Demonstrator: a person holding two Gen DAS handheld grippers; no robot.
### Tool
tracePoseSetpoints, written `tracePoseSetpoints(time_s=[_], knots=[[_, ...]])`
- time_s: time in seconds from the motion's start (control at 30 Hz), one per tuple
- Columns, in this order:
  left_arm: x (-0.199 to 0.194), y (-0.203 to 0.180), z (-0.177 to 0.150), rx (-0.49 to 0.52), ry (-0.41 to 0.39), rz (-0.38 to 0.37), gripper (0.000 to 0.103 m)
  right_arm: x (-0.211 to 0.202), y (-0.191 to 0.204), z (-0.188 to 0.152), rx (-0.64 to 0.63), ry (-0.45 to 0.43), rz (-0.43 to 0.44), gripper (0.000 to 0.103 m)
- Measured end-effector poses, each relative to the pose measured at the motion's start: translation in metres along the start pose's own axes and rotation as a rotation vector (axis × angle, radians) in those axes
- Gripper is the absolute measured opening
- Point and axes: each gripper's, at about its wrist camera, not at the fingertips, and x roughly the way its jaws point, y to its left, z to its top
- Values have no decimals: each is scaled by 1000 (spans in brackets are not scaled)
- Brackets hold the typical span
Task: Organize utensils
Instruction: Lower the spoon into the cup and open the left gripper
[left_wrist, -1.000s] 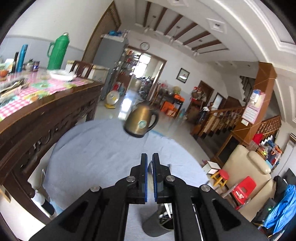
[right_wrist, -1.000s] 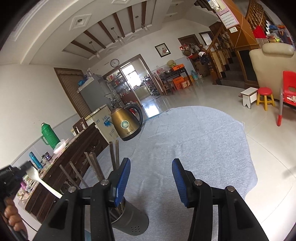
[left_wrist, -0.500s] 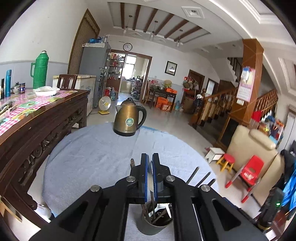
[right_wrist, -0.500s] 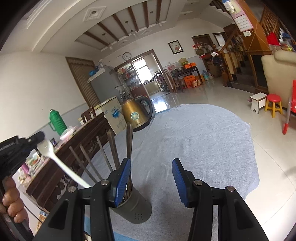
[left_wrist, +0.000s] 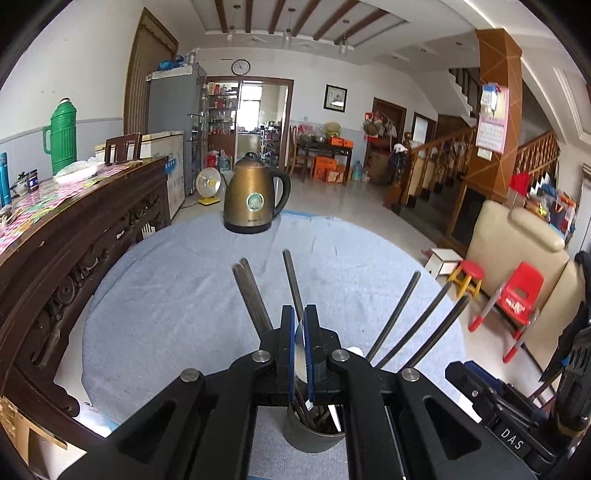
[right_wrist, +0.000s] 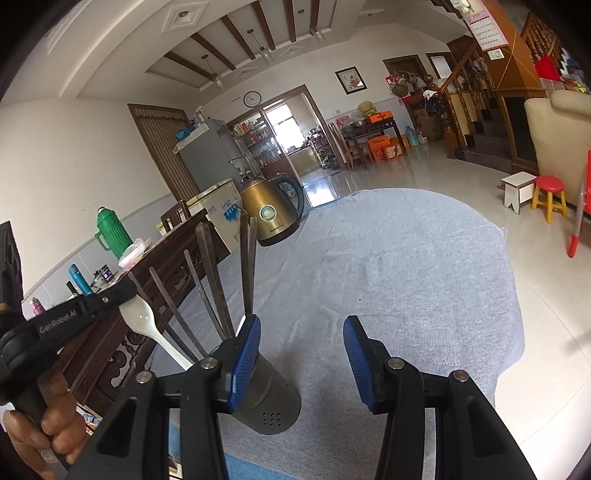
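A grey metal utensil holder stands on the round table, also seen from above in the left wrist view. Several dark metal utensil handles stick up out of it. My left gripper is shut on the bowl of a white plastic spoon, whose handle slants down into the holder. My right gripper is open and empty, just right of the holder with its left finger against the holder's side.
A bronze electric kettle stands at the far side of the blue-grey tablecloth. A dark carved wooden sideboard with a green thermos runs along the left. Stools and a red chair stand on the floor to the right.
My left gripper has come down over the holder with the white spoon, whose handle now slants into the holder among the other utensils. The right gripper has stayed open beside the holder.
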Motion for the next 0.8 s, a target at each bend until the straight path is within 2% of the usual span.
tracePoseSetpoints(time_s=[0.3,0.8], knots=[[4,-14,-12,66,45,37,5,-2,5,-1,-17,4,0,50],[-8,-15,-20,89,83,75,5,-21,17,0,-43,-14,3,51]])
